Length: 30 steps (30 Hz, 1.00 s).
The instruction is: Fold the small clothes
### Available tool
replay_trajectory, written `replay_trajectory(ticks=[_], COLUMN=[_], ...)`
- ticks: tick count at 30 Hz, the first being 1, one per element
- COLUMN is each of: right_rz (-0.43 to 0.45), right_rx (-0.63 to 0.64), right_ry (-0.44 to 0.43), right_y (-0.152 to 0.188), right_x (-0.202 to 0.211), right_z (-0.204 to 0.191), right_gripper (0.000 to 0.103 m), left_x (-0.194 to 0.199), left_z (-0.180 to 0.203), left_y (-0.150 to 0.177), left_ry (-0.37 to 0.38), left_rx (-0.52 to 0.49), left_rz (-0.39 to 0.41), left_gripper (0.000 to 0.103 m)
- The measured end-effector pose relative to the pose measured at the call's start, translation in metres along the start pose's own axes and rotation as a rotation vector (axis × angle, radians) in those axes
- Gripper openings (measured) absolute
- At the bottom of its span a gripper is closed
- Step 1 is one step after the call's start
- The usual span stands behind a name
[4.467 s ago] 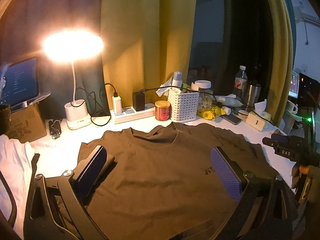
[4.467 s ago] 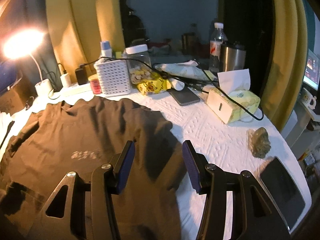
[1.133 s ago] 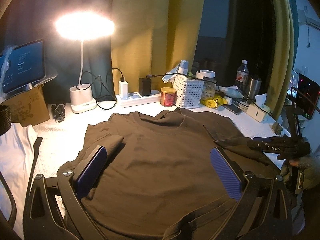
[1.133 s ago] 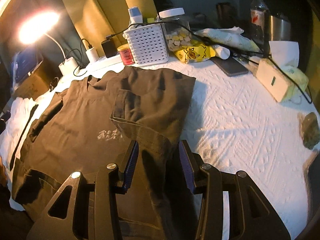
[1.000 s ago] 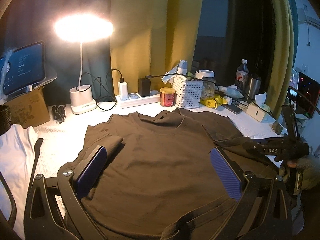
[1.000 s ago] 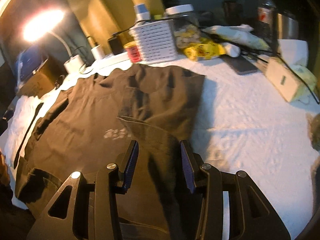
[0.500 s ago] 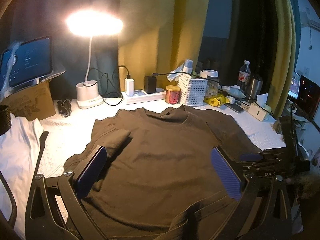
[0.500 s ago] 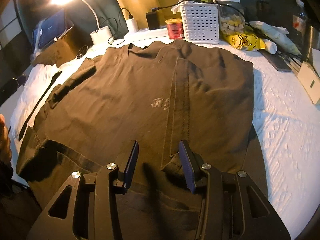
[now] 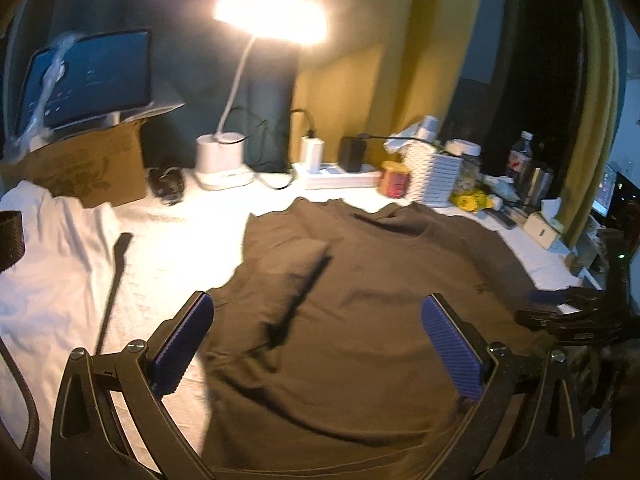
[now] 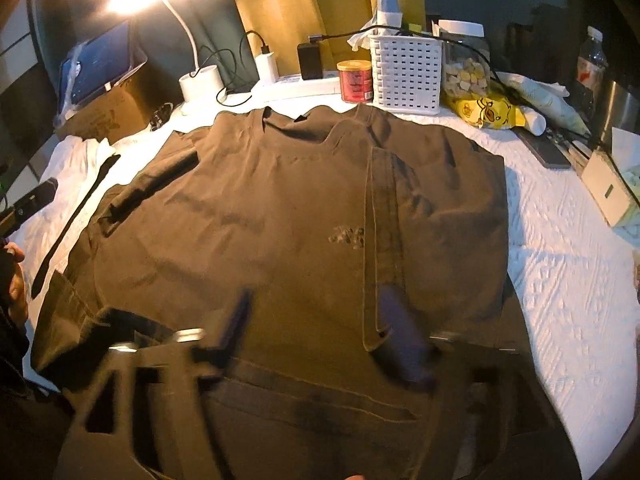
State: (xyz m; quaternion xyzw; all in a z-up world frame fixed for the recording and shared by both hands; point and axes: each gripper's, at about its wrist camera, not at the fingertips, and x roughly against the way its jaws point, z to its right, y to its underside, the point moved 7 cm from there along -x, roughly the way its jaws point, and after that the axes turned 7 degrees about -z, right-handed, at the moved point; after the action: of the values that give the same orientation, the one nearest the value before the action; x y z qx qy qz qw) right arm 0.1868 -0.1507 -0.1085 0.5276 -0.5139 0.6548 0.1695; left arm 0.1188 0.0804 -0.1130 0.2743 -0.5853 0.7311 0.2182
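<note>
A dark brown T-shirt (image 9: 360, 300) lies flat on the white bedcover, collar toward the back. Its right side is folded inward, and the hemmed edge (image 10: 380, 240) runs down the chest beside the small print. My right gripper (image 10: 316, 328) hovers low over the shirt's lower part. Its jaws are blurred and opening, and the flap's corner lies loose beside the right finger (image 10: 400, 336). In the left wrist view the right gripper (image 9: 544, 306) shows at the shirt's right edge. My left gripper (image 9: 318, 336) stands wide open above the shirt's lower left, holding nothing.
A lit desk lamp (image 9: 224, 160), power strip (image 10: 296, 80), red tin (image 10: 354, 82), white basket (image 10: 404, 76), jar (image 10: 466, 68) and tissue box (image 10: 608, 188) line the back and right. A tablet on a cardboard box (image 9: 88, 164) and white cloth (image 9: 48, 260) sit left.
The right gripper carried the shirt's right side inward, laid it over the chest, and its jaws spread apart. The left gripper shifted to the left and stayed open.
</note>
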Motion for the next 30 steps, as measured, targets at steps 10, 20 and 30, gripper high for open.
replay_trajectory(ticks=[10, 20, 30], right_rz=[-0.016, -0.035, -0.041], right_rx=[0.009, -0.035, -0.051], right_ry=[0.023, 0.062, 0.051], right_y=[-0.013, -0.019, -0.021], right_x=[-0.016, -0.025, -0.031], right_z=[-0.018, -0.012, -0.010], right_gripper=[0.086, 0.086, 0.086], left_x=[-0.031, -0.076, -0.085], left_z=[-0.059, -0.090, -0.079], left_y=[0.002, 0.007, 0.015], left_ry=[-0.038, 0.015, 0.085], left_rx=[0.027, 0.051, 0.005], left_rz=[-0.092, -0.204, -0.273], left_gripper=[0.102, 0.080, 0.031])
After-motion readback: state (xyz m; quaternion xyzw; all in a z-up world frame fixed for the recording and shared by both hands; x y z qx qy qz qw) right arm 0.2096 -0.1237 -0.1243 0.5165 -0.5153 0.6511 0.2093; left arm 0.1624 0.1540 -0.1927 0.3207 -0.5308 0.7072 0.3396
